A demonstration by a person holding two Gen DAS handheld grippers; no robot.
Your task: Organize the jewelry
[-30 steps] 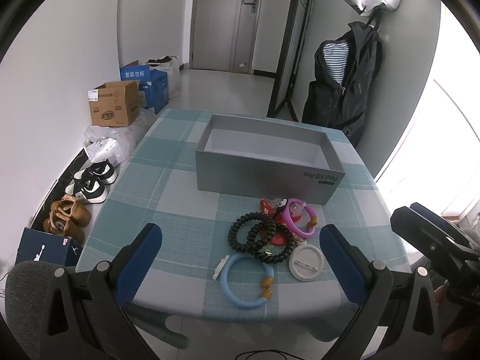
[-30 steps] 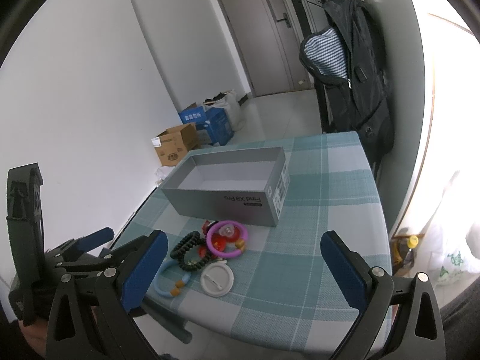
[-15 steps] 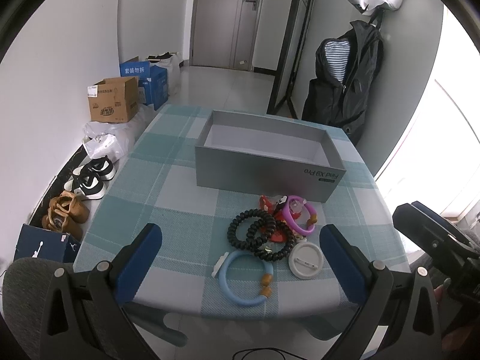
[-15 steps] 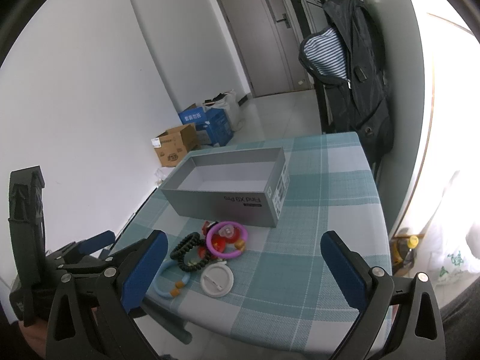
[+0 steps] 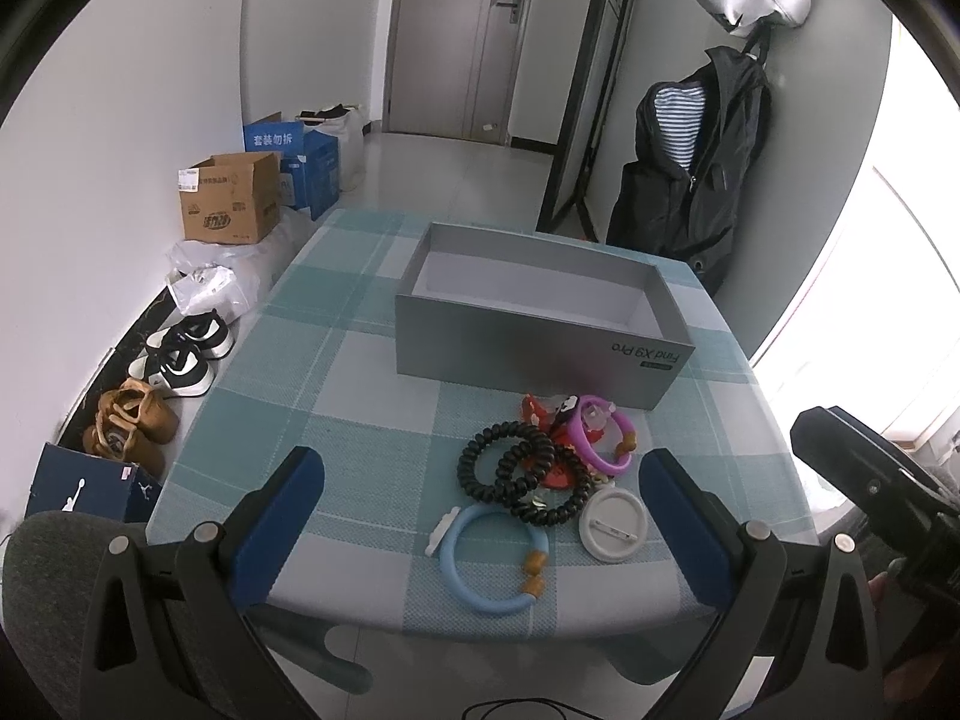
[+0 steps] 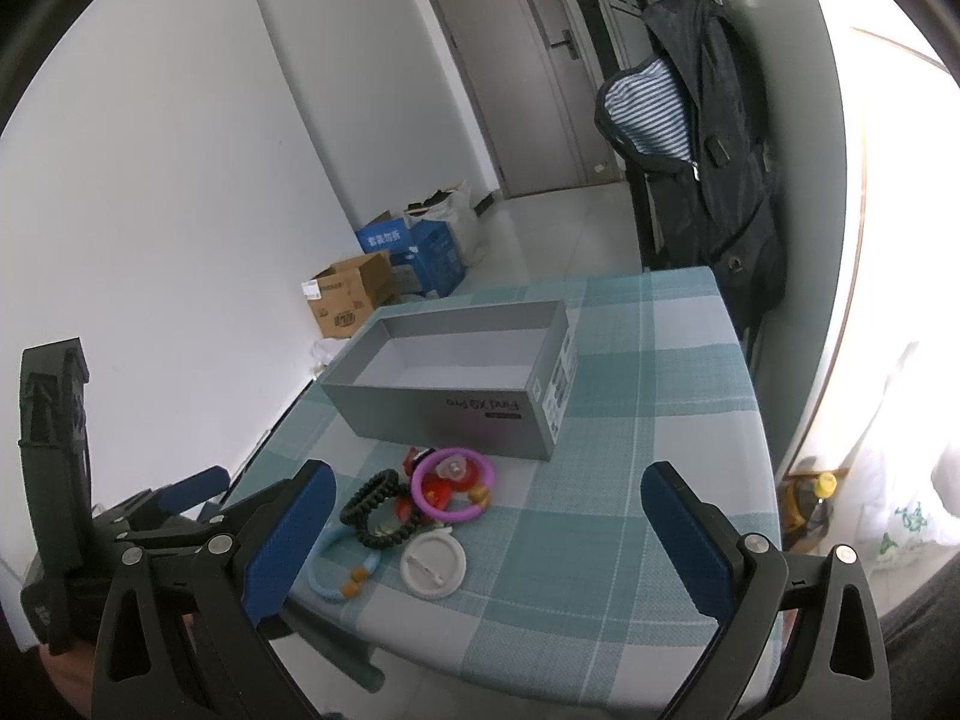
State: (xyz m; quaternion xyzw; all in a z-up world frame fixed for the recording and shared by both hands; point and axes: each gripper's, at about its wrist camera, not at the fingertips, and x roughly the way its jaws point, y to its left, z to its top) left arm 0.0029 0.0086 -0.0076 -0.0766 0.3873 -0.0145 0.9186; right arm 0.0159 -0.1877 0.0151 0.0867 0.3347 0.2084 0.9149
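Both grippers spread wide, empty, above the near table edge.

Left gripper (image 5: 480, 531) and right gripper (image 6: 489, 540) hover short of the jewelry pile, touching nothing. Pile, near to far: one blue ring (image 5: 489, 561), one white disc (image 5: 613, 523), two black coil bands (image 5: 519, 471), one purple ring (image 5: 603, 435). Behind it: one grey box (image 5: 540, 324) on the table (image 5: 336, 420).

Room: white walls (image 5: 120, 120), pale glossy tiled floor (image 5: 444, 168), grey door (image 5: 474, 36) at the far end. Black coat rack (image 5: 594, 90) with dark jacket (image 5: 690, 180) over a striped shirt. Bright window (image 5: 864, 276) on the right. Counter (image 5: 360, 408) under a teal checked cloth. Along the left wall: cardboard box (image 5: 231, 204), blue boxes (image 5: 300, 162), white bags (image 5: 204, 288), shoes (image 5: 174, 360), navy shoebox (image 5: 84, 489). Grey chair (image 5: 54, 588) nearest.
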